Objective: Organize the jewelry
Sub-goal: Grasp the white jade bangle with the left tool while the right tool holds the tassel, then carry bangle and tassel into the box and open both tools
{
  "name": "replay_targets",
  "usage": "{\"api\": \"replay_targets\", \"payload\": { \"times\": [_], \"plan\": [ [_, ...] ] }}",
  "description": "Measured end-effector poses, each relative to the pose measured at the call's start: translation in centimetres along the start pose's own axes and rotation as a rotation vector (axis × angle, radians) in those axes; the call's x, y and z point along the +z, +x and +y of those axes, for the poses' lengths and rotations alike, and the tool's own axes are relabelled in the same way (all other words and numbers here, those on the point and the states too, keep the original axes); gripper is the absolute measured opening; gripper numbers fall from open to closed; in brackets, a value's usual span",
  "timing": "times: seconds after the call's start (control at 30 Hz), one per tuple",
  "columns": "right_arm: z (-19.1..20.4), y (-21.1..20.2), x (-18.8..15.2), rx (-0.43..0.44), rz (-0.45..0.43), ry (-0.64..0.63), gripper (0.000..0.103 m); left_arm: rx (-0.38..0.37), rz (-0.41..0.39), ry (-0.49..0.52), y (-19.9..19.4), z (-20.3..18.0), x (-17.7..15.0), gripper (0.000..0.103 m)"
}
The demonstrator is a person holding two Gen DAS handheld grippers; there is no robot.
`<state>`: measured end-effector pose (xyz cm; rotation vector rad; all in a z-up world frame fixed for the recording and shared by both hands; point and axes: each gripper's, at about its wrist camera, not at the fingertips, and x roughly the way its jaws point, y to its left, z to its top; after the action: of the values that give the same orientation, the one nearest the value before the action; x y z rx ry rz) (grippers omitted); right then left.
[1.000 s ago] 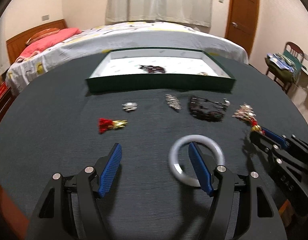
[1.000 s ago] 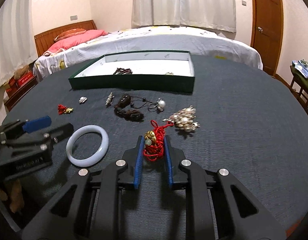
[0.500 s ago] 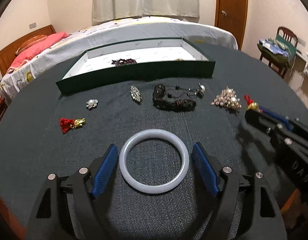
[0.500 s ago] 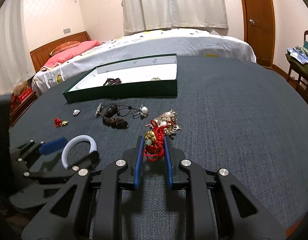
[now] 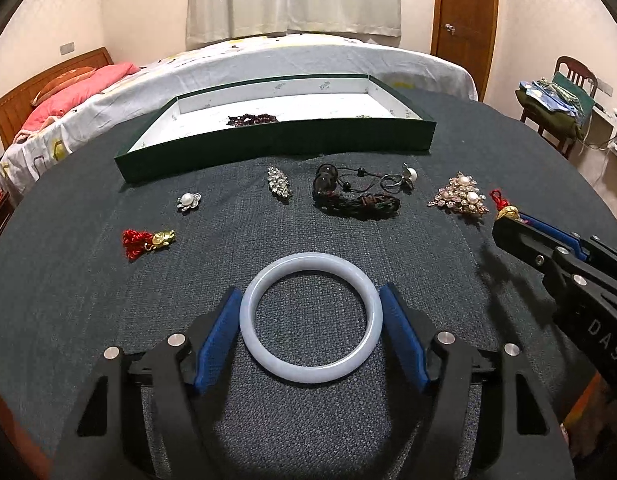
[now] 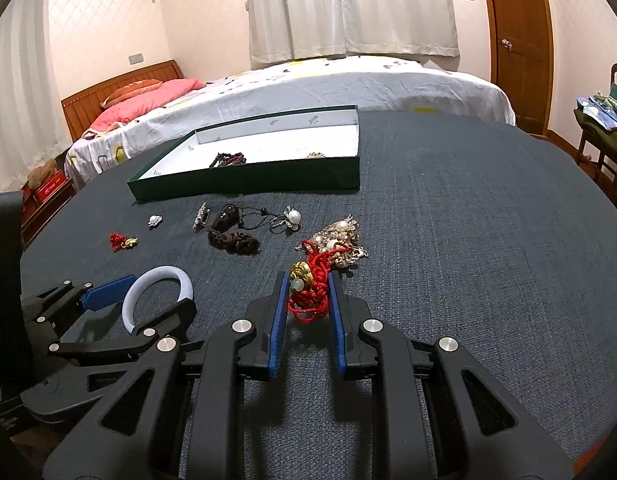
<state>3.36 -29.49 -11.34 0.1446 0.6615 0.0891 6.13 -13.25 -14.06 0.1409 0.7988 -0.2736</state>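
Dark woven bench (image 5: 488, 152), bedroom behind. White jade bangle (image 5: 310, 317) flat near front edge, bracketed by left tool (image 5: 310, 330), pads spread and seemingly just touching its rim, not clenched. Right tool (image 6: 308, 300) clamped on red knotted charm (image 6: 310, 290). Likely risk: smooth bangle squirting out under uneven closing. Beyond: black cord bracelet (image 5: 358, 198), pearl brooch (image 5: 462, 199), then green tray (image 5: 276, 142) toward back edge; loose pieces lie between.

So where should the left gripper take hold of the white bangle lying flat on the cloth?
Across its outer rim, at the widest span. The white bangle lies flat, a smooth closed ring, and the left gripper already brackets it from the near side, one blue pad at each flank. Probably best to squeeze there, low against the dark cloth.
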Motion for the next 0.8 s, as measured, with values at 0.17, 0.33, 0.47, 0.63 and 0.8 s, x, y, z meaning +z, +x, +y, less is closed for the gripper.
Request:
{"api": "replay_targets", "payload": {
  "times": [0.17, 0.33, 0.47, 0.63, 0.8],
  "plan": [
    [0.08, 0.01, -0.03, -0.001, 0.001, -0.001, 0.02, 0.001, 0.0, 0.0, -0.02, 0.0, -0.01, 0.068],
    [0.31, 0.14, -0.12, -0.004, 0.005, -0.011, 0.02, 0.007, -0.004, -0.007, -0.22, 0.18, -0.05, 0.068],
    [0.33, 0.17, -0.18, -0.008, 0.008, -0.015, 0.02, 0.008, -0.013, -0.008, -0.51, 0.43, -0.03, 0.068],
    [0.46, 0.16, -0.15, -0.009, 0.01, -0.02, 0.02, 0.008, -0.016, -0.004, -0.63, 0.47, 0.02, 0.068],
    [0.5, 0.14, -0.14, -0.01, 0.008, -0.021, 0.02, 0.009, -0.023, -0.003, -0.82, 0.56, 0.18, 0.068]
  ]
}}
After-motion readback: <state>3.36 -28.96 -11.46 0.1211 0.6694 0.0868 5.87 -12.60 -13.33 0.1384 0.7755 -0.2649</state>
